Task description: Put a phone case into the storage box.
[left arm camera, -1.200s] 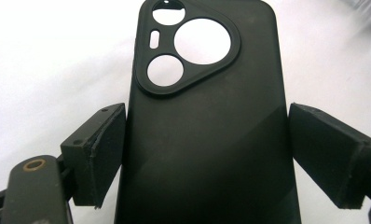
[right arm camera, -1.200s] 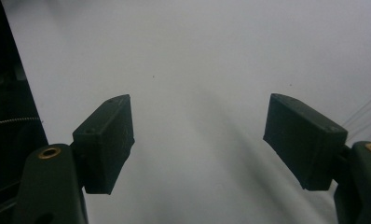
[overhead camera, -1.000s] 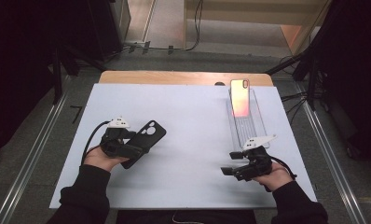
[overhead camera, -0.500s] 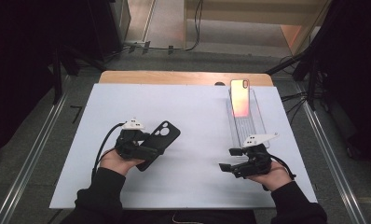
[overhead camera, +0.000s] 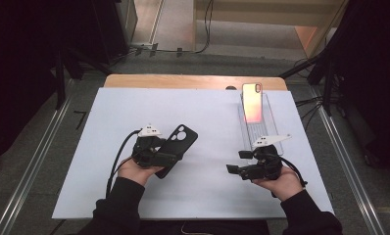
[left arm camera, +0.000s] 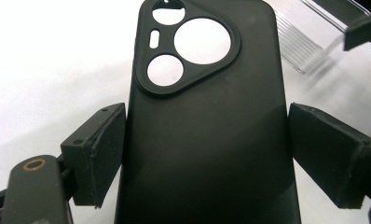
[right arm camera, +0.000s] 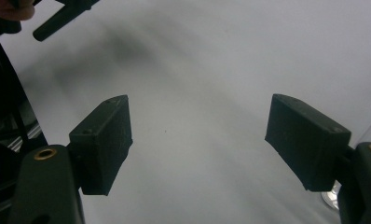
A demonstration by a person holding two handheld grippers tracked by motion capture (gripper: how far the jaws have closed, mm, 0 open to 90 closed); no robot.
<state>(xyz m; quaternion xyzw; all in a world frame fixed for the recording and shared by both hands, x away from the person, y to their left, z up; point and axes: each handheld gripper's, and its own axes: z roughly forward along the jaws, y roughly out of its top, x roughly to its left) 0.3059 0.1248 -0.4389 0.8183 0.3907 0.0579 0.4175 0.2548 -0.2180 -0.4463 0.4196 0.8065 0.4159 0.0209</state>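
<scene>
White table sheet point(overhead camera: 207, 191) covers most of the work surface, wooden edge point(overhead camera: 193, 81) showing at the far side. Clear plastic stand point(overhead camera: 269, 132) sits at the right far part of the sheet, ridged along its length; a phone point(overhead camera: 252, 103) with a pinkish-orange reflective face leans in it at the far end. Black phone case point(overhead camera: 176, 148) is left of centre, well apart from the stand, lying slantwise with its camera cut-outs toward the far right. Left gripper point(overhead camera: 169, 157) is clamped on the case: in the left gripper view both pads press the long sides of the case point(left arm camera: 204, 140), back face up, camera openings at the far end, the stand's corner visible beyond. Right gripper point(overhead camera: 234, 161) rests low over bare sheet near the stand's near end, pointing left; in the right gripper view its jaws stand wide apart with nothing between them.
</scene>
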